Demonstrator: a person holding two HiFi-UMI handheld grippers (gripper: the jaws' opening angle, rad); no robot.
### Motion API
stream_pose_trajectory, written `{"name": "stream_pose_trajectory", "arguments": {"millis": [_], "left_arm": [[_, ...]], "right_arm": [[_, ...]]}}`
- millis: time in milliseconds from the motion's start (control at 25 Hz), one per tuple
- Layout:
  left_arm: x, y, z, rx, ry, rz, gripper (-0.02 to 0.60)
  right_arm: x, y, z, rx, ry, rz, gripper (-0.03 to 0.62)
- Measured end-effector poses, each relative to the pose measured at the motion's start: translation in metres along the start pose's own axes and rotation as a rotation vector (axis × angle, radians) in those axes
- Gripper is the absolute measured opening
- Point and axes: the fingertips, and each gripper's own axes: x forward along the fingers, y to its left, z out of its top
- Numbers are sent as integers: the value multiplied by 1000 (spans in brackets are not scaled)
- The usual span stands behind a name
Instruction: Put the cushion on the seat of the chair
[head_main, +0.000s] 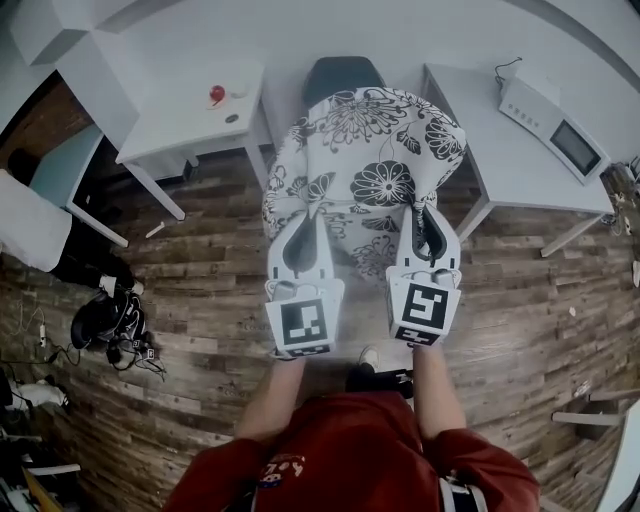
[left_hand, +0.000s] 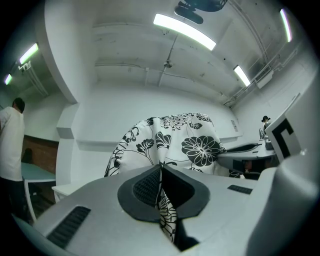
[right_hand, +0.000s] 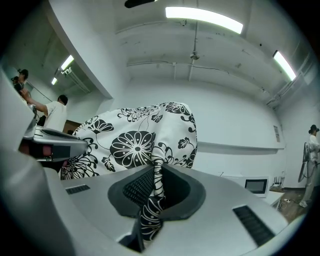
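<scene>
Left gripper (head_main: 303, 216), right gripper (head_main: 432, 210) on near edge of cushion (head_main: 366, 150)

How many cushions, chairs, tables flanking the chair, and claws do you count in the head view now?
Black-and-white floral fabric cushion: 1
Dark grey chair: 1
White tables, left table and right table: 2
Claws, left claw and right claw, both shut on cushion: 2
Total: 6

Floor (head_main: 200, 290): wood planks; carries the chair (head_main: 343, 76) and both tabletops.
Left tabletop (head_main: 170, 125): left of the chair; small red object (head_main: 216, 95) on it.
Right tabletop (head_main: 500, 165): right of the chair; white device (head_main: 552, 128) on it.
</scene>
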Motion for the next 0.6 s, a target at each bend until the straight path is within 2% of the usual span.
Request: {"name": "stream_pose_trajectory", "arguments": {"millis": [120,320,600], "left_arm": [[38,-15,-5,1,13,8,28],[139,-52,-11,15,45,27,29],[152,-54,-28,31,50,36,29]], "right_arm": [[30,-27,-11,9,9,11,51],[111,-97,-32,36,25,37,51],[125,-100,-50,48,21,44,51]]}}
